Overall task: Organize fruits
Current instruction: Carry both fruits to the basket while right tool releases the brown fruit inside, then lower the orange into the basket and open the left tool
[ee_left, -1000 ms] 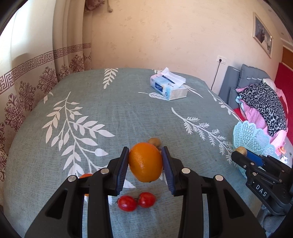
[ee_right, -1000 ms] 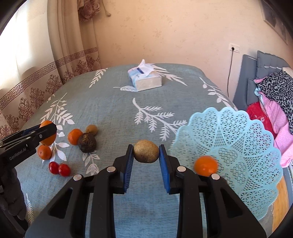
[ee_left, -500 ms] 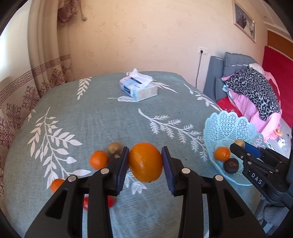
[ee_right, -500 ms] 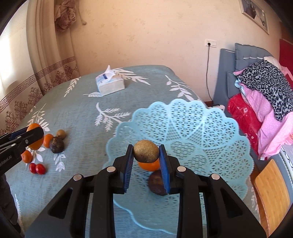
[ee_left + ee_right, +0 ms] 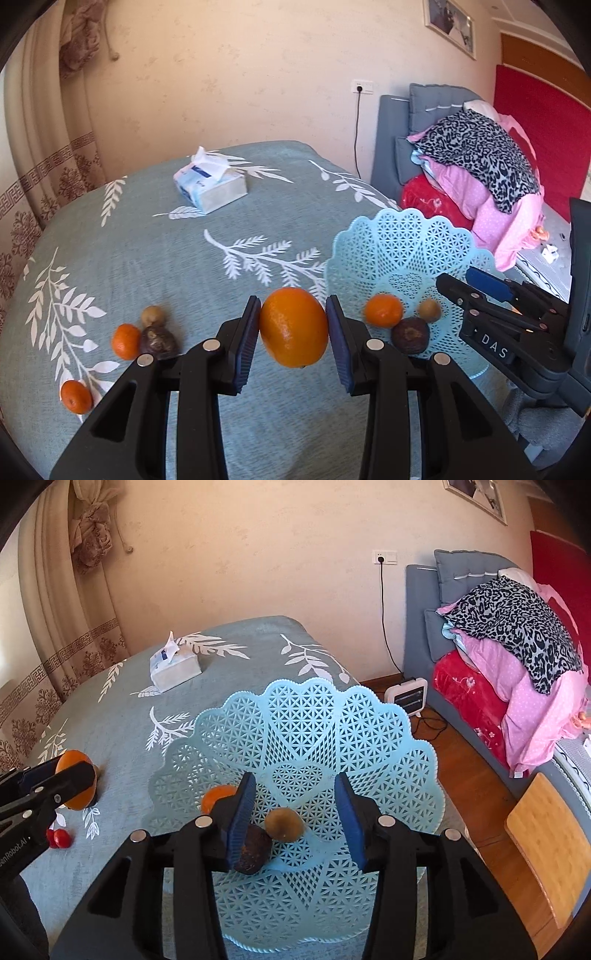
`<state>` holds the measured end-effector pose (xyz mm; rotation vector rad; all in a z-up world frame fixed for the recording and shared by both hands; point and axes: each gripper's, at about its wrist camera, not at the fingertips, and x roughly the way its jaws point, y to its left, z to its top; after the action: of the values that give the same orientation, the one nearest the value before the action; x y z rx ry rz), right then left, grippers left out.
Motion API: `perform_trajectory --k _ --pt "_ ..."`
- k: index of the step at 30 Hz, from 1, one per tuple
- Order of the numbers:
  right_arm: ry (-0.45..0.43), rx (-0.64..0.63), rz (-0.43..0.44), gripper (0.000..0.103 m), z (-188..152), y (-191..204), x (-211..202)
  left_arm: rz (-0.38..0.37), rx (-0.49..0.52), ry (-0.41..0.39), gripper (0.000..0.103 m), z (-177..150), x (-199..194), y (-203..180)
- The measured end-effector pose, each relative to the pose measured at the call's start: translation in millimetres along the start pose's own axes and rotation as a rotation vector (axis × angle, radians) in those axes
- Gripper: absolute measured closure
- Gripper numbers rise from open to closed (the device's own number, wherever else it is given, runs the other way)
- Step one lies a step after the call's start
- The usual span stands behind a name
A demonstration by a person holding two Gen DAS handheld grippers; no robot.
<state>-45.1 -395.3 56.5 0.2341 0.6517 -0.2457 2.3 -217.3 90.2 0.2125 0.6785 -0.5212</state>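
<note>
Clearly, the large round orange [image 5: 293, 327] sits clamped between the blue pads of the left gripper [image 5: 291, 347], held above the teal leaf-print tablecloth [image 5: 147, 243] just left of the pale blue perforated plastic basket [image 5: 332, 731]. Inside that basket lie a small mandarin [image 5: 383, 310], a dark wrinkled brown fruit [image 5: 410, 335] and a small tan kiwi-like fruit [image 5: 283, 824], the last two touching. The right gripper [image 5: 295, 818] hangs over the basket with its jaws spread wide and nothing between them; the tan fruit rests below the gap. Out on the cloth to the left lie two more mandarins [image 5: 125, 341], another dark fruit [image 5: 158, 342], another tan fruit [image 5: 153, 315] and two red cherry tomatoes [image 5: 59, 838]. Farther back stands a tissue box [image 5: 210, 186]. Beyond the table are a beige wall with a socket [image 5: 384, 558], patterned curtains [image 5: 70, 627], a grey headboard [image 5: 424, 635], piled pink and leopard-print bedding [image 5: 517, 635], and a small heater [image 5: 408, 696] on the wooden floor.
</note>
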Motion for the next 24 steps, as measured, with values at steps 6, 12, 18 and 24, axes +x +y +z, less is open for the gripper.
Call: perform_trajectory --k 6,12,18,24 --pt "-0.003 0.011 -0.017 0.057 0 -5 0 -0.036 0.021 0.003 0.066 9 9 -16" --pt "-0.007 0.021 -0.022 0.057 1 -8 -1 -0.079 0.034 0.008 0.066 21 20 -29" --pt "-0.015 0.028 -0.035 0.052 2 -11 -2 -0.135 0.034 0.043 0.066 32 39 -43" --pt "-0.011 0.043 -0.046 0.052 1 -16 -1 -0.161 0.046 0.051 0.066 35 48 -52"
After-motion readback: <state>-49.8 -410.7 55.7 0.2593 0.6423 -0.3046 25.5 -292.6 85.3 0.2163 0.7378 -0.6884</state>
